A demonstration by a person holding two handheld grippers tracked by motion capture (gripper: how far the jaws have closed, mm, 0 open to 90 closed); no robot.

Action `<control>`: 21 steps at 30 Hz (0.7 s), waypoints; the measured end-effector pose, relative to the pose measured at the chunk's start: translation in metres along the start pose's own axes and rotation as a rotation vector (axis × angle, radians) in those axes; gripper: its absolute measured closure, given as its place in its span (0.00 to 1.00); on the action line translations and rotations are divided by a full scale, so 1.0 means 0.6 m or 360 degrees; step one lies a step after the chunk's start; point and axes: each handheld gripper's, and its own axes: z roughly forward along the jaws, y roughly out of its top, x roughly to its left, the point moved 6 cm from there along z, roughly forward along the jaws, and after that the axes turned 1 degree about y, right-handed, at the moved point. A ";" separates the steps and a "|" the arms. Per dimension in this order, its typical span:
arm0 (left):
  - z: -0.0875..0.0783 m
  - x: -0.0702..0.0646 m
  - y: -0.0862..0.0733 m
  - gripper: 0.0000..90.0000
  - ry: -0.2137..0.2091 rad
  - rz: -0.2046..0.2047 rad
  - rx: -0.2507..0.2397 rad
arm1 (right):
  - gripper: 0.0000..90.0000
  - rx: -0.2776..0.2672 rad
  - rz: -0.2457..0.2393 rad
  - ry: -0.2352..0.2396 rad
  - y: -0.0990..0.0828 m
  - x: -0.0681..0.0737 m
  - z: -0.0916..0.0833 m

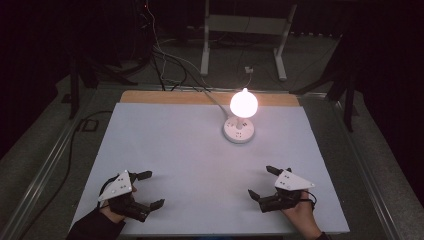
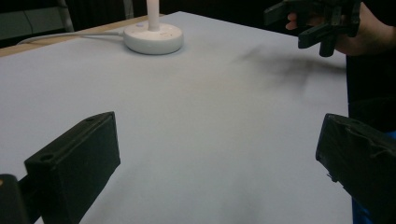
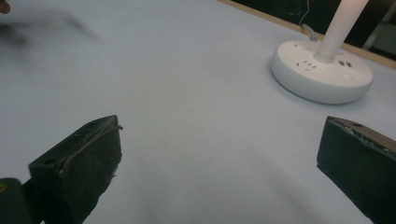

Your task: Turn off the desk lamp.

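both grippers (image 1: pixel 150 189) (image 1: pixel 264 181) wide apart, empty

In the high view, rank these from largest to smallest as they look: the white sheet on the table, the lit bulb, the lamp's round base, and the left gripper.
1. white sheet, by far the largest.
2. left gripper.
3. lamp's round base and lit bulb: they look much alike, and the bulb's glare blurs its edge, so no ranking between them.

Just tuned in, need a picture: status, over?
Left gripper open, right gripper open, both empty. Lamp lit, far side, untouched. Nothing between.
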 end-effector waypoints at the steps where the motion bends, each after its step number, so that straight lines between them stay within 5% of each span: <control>1: 0.000 0.000 0.000 0.00 0.0000 0.0000 0.0007 | 0.00 0.0004 0.0014 0.0014 -0.001 -0.001 0.000; 8: -0.005 0.007 0.003 0.00 0.0017 -0.0026 -0.0028 | 0.00 0.0030 0.0029 0.0022 -0.004 0.000 0.003; 14: -0.004 0.010 0.005 0.00 0.0023 -0.0032 -0.0037 | 0.00 0.0033 -0.0064 -0.0017 -0.003 0.002 0.003; 21: -0.004 0.011 0.007 0.00 0.0023 -0.0041 -0.0064 | 0.00 0.0048 -0.0027 0.0005 -0.004 0.006 0.002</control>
